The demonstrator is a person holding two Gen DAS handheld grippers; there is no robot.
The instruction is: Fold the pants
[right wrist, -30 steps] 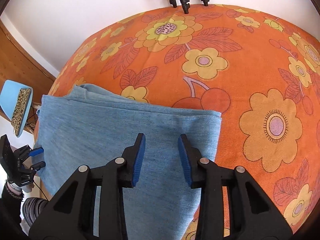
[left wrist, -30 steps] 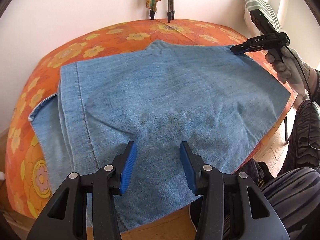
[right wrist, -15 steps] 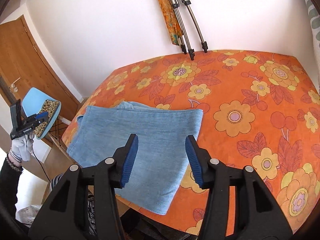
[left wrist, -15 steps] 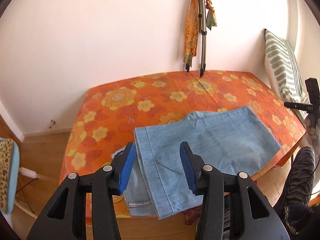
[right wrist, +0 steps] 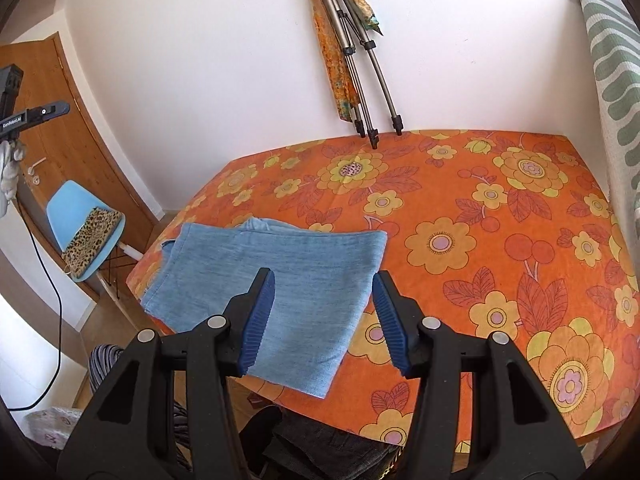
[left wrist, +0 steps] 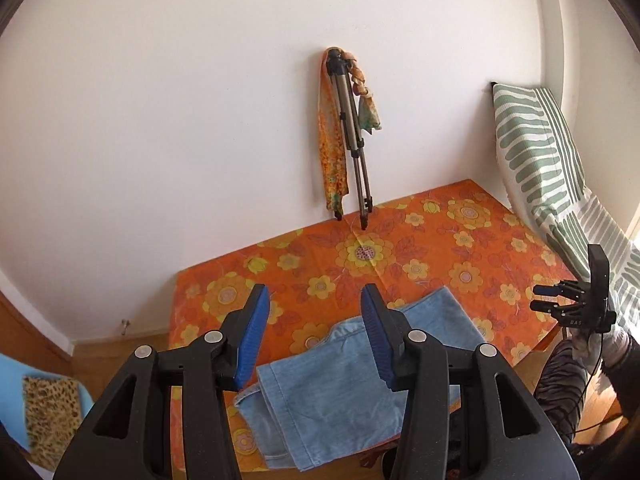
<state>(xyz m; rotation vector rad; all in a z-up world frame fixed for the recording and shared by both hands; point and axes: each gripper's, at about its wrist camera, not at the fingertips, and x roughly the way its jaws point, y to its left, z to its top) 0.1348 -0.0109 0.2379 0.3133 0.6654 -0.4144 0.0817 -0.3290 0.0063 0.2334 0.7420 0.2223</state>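
Note:
The pants are light-blue jeans [left wrist: 340, 392], folded into a flat rectangle near the front left corner of the table with the orange flowered cloth [left wrist: 440, 240]. My left gripper [left wrist: 314, 290] hangs high above them, open, with nothing between its blue pads. In the right wrist view the jeans [right wrist: 272, 264] lie just beyond my right gripper [right wrist: 324, 276], which is also open, empty and clear of the denim. The right gripper [left wrist: 537, 298] shows at the right edge of the left wrist view, held by a gloved hand over the table's side.
A tripod draped with a scarf [right wrist: 360, 64] leans on the wall at the table's back edge. A green striped cushion [left wrist: 536, 148] stands at the right. A blue chair with a leopard pad [right wrist: 88, 232] and a wooden door [right wrist: 60, 140] are left. Dark clothes [right wrist: 320, 448] lie below the front edge.
Both grippers have risen and drawn back from the jeans, so the whole table now shows. The right gripper's jaws stand wider than a second ago. The jeans have not moved.

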